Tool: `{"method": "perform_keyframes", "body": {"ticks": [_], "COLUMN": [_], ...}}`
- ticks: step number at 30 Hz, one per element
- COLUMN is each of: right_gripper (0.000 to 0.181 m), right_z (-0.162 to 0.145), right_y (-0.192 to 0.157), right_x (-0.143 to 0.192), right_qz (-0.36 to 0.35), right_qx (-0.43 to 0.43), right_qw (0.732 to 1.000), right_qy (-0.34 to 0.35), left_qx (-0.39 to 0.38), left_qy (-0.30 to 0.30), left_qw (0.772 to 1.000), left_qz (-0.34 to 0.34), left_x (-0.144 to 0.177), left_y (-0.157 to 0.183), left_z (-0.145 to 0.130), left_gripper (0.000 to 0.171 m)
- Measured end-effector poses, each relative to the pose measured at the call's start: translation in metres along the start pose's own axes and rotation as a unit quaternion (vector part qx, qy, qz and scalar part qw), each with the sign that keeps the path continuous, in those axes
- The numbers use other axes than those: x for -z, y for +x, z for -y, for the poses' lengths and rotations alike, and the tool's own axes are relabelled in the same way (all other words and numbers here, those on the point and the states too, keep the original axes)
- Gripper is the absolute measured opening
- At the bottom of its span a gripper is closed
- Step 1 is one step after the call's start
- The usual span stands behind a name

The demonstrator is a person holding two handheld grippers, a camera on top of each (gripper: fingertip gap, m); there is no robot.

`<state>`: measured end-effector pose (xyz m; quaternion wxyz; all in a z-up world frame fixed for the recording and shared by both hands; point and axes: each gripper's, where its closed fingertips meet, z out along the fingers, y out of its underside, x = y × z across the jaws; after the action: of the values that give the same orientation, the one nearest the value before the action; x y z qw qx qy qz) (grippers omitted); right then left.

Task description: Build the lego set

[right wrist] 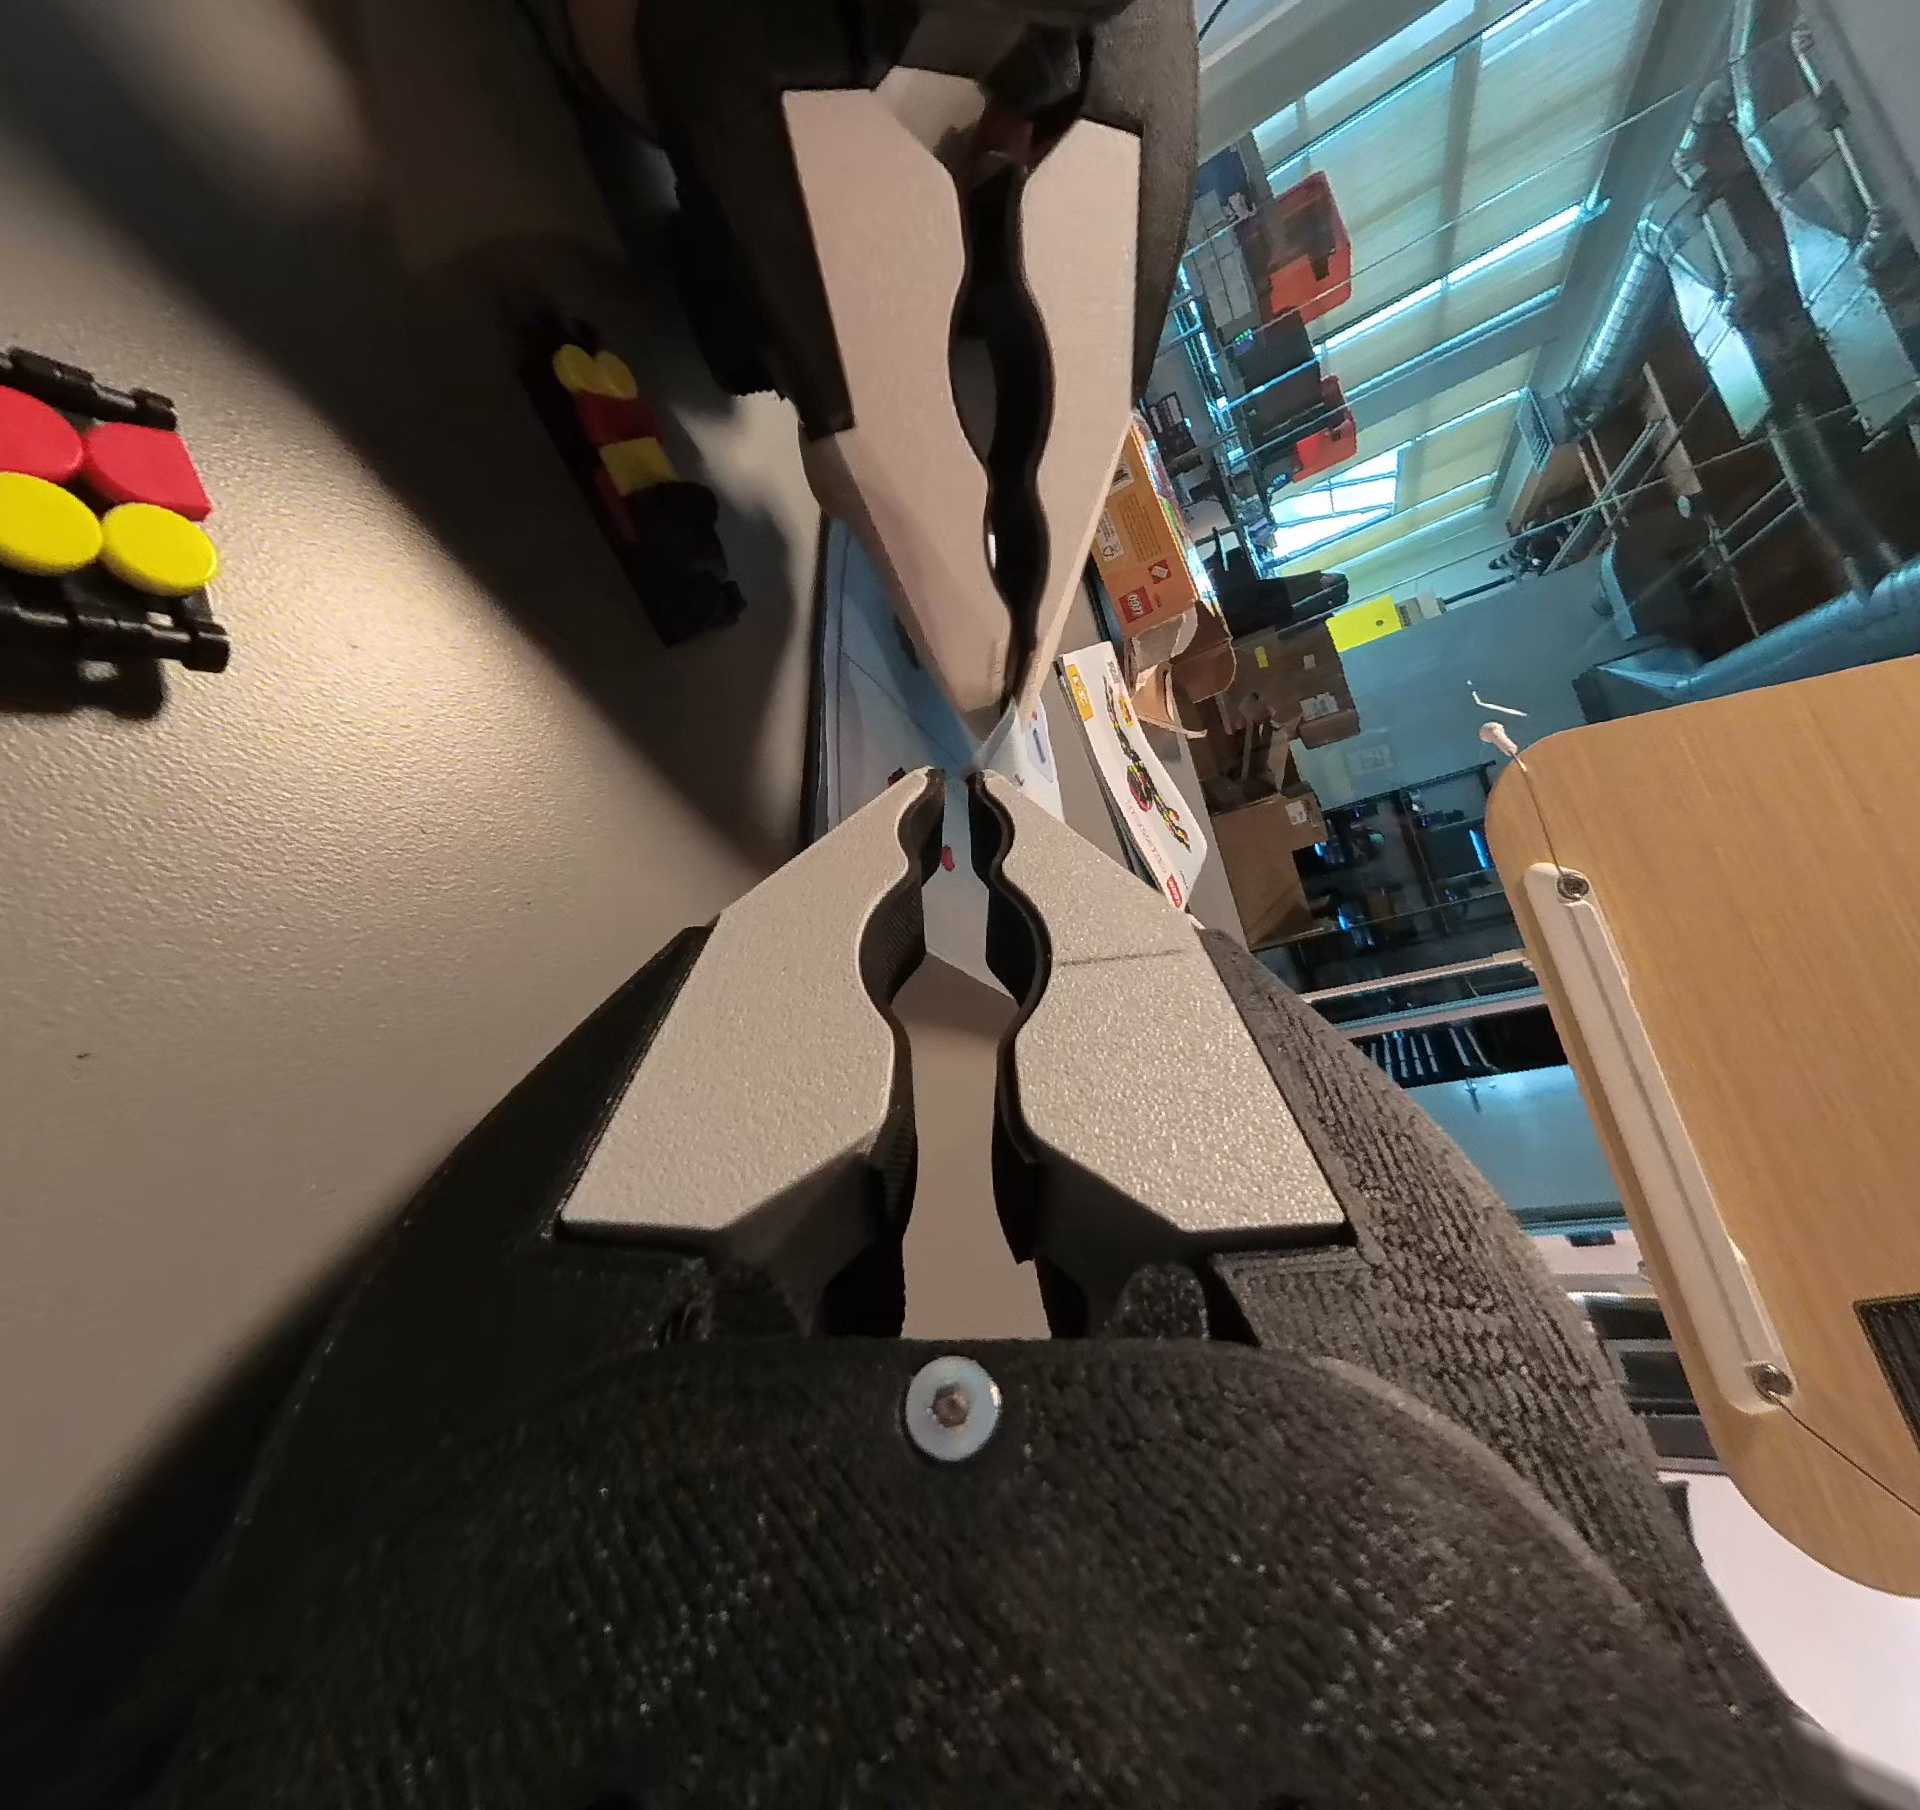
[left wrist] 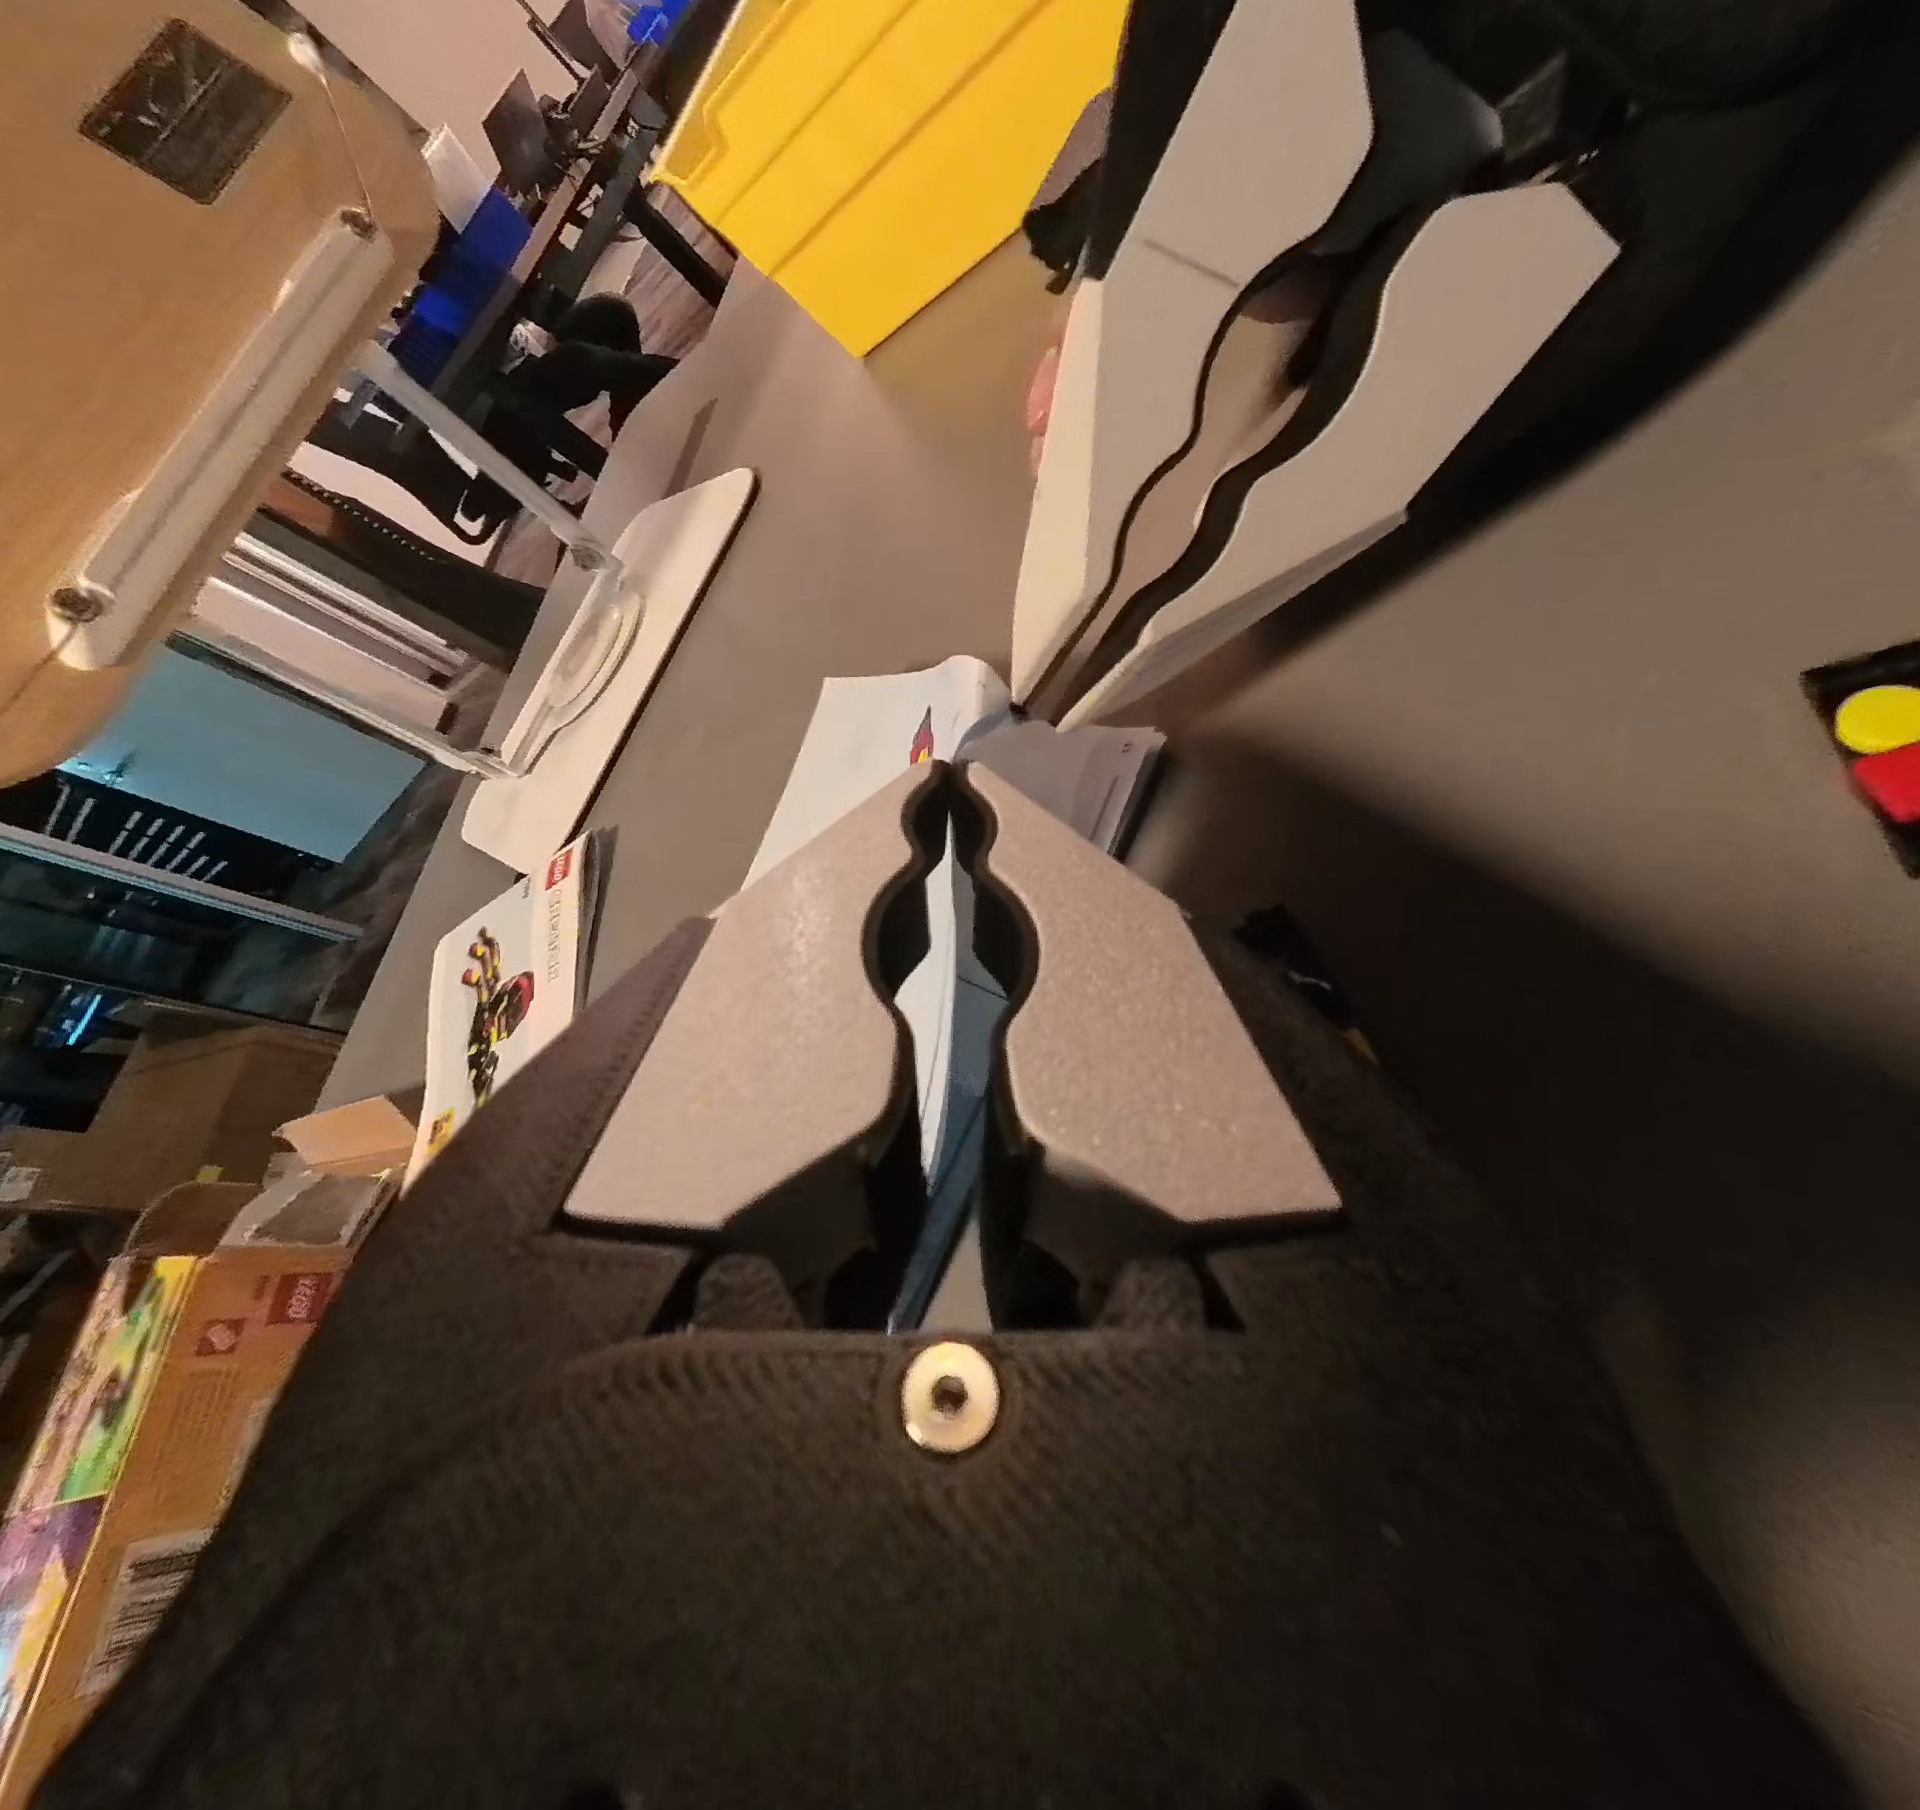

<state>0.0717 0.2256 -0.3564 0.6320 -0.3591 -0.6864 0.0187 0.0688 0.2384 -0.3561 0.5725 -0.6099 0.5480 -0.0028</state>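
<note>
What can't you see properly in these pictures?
- Left wrist view: the white instruction booklet is mostly hidden behind the left gripper.
- Left wrist view: the black plate with yellow and red pieces is cut off by the right edge.
- Right wrist view: the black, red and yellow brick stack is blurred.

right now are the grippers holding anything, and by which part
Left gripper pinches the open booklet by a page edge; right gripper seems to nip that edge too.

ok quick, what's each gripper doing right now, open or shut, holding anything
Left gripper: shut on a page of the instruction booklet.
Right gripper: tips nearly shut at the same booklet's page; an actual grip cannot be told.
</note>
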Motion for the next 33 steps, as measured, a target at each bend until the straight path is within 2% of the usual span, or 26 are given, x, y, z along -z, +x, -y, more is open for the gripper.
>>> {"method": "perform_keyframes", "body": {"ticks": [9, 20, 33], "right_gripper": [0.002, 0.001, 0.000], "right_z": [0.000, -0.001, -0.001], "right_y": [0.001, 0.005, 0.007], "right_x": [0.000, 0.001, 0.001], "right_qz": [-0.003, -0.019, -0.028], "right_qx": [0.003, 0.010, 0.021], "right_qw": [1.000, 1.000, 0.999], "right_qy": [0.000, -0.005, -0.008], "left_qx": [0.014, -0.058, -0.055], "left_qy": [0.002, -0.014, -0.015], "left_qw": [1.000, 0.998, 0.998], "left_qz": [-0.008, -0.024, -0.022], "left_x": [0.000, -0.003, -0.003], "left_y": [0.000, 0.017, 0.016], "left_z": [0.000, -0.003, -0.003], "left_gripper": [0.000, 0.000, 0.000]}}
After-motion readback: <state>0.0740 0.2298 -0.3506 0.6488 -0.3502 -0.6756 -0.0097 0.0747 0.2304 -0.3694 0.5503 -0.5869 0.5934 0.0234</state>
